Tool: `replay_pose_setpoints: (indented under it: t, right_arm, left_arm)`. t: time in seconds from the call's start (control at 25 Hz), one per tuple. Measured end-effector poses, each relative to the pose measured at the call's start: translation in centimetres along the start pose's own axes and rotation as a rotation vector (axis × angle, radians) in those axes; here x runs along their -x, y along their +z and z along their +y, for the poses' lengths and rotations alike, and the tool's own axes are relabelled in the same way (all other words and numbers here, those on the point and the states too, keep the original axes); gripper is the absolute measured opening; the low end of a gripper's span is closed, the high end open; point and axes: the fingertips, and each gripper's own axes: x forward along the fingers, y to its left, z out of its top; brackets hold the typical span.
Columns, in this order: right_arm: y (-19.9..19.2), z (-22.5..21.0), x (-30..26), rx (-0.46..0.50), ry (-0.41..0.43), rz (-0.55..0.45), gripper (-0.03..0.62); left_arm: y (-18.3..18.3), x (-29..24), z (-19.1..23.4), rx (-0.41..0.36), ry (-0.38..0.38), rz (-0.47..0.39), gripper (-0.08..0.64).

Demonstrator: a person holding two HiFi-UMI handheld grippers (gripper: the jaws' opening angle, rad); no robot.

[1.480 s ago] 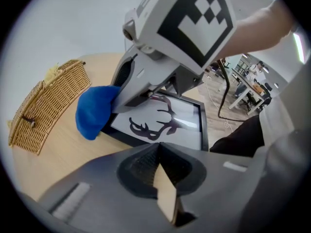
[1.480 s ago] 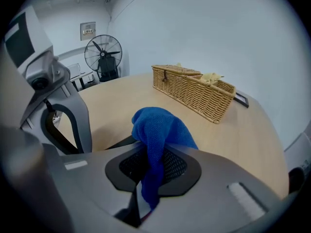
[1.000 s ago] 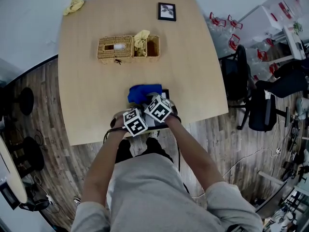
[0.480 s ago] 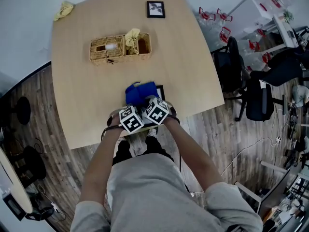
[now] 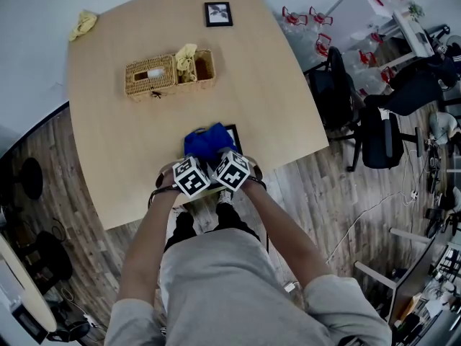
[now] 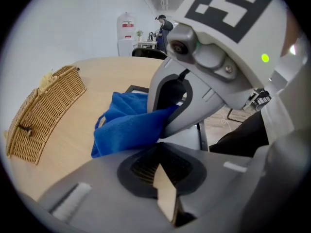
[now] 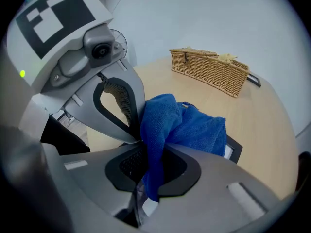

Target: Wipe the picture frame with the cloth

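While the black-and-white square markers on both cubes were the only print that showed plainly, a red label on a white canister (image 6: pixel 127 27) far behind was too small to read. The right gripper (image 7: pixel 142 197) held its jaws clamped on a fold of the blue cloth (image 7: pixel 189 127), which bunched out ahead of them over the picture frame (image 7: pixel 234 150) on the table (image 5: pixel 115 143). The left gripper (image 6: pixel 163 191), just beside it, kept its jaws drawn together, with a thin tan sliver between them that I could not identify. A wicker basket (image 5: pixel 153 78) stood well beyond.
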Motion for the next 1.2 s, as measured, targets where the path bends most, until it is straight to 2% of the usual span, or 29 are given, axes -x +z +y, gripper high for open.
replay_pose_setpoints:
  t: [0.24, 0.48, 0.72, 1.2]
  right_arm:
    - [-1.1, 0.9, 0.4, -0.079, -0.038, 0.007, 0.041]
    - [-2.0, 2.2, 0.8, -0.228, -0.08, -0.001, 0.041]
    - [-2.3, 4.1, 0.8, -0.339, -0.075, 0.012, 0.043]
    - [-2.9, 6.4, 1.2, -0.421, -0.121, 0.003, 0.041]
  left_arm:
    - [-0.1, 0.2, 0.0, -0.014, -0.016, -0.013, 0.052]
    - [0.0, 0.3, -0.1, -0.029, -0.024, -0.022, 0.052]
    - [-0.2, 0.3, -0.2, -0.061, -0.025, -0.022, 0.052]
    - [-0.4, 0.4, -0.3, -0.099, -0.044, -0.013, 0.052]
